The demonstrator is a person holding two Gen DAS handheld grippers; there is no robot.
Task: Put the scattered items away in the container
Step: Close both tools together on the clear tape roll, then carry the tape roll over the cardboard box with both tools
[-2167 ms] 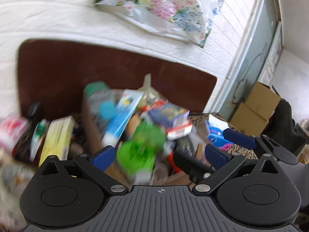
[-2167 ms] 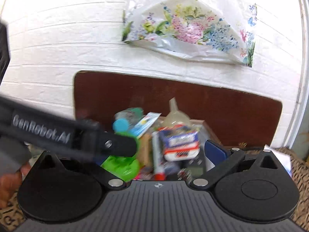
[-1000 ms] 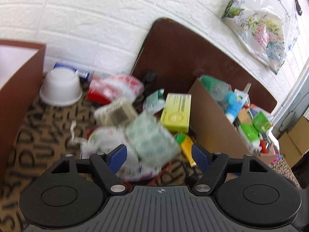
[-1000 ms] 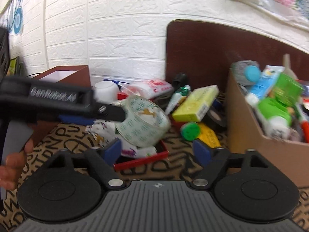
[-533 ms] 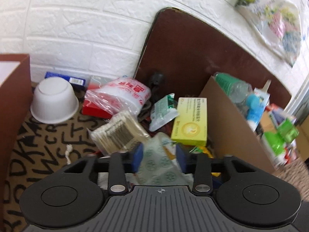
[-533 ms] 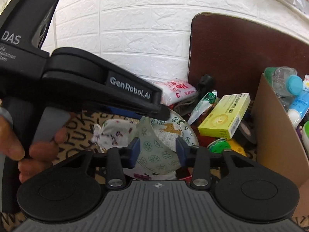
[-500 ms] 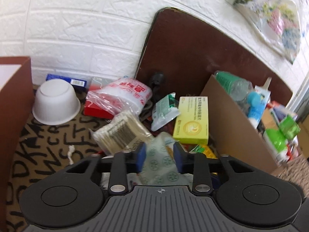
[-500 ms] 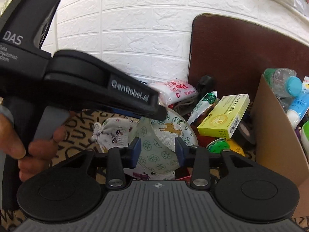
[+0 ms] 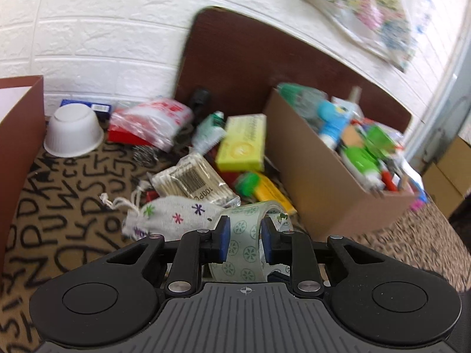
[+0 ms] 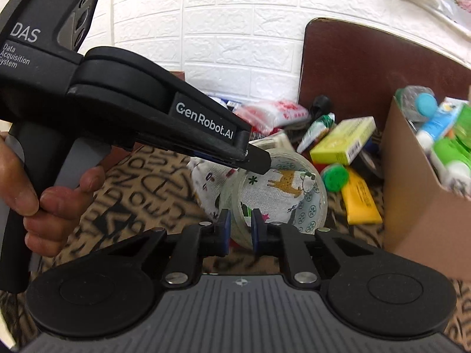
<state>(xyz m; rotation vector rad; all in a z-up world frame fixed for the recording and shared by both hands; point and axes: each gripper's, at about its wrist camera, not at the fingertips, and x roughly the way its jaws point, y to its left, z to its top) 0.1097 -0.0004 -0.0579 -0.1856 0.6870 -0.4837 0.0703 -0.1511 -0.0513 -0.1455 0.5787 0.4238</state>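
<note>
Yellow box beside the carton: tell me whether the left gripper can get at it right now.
Probably not yet. The left gripper is shut on the tape roll, so its fingers are taken. The yellow box lies uncovered atop the clutter, so once the tape is released the way looks free.

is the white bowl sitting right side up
No, the white bowl lies upside down on the lettered mat, its flat base facing up.

Green-patterned tape roll (image 9: 245, 241); yellow box (image 9: 242, 142); brown carton (image 9: 323, 173).
</note>
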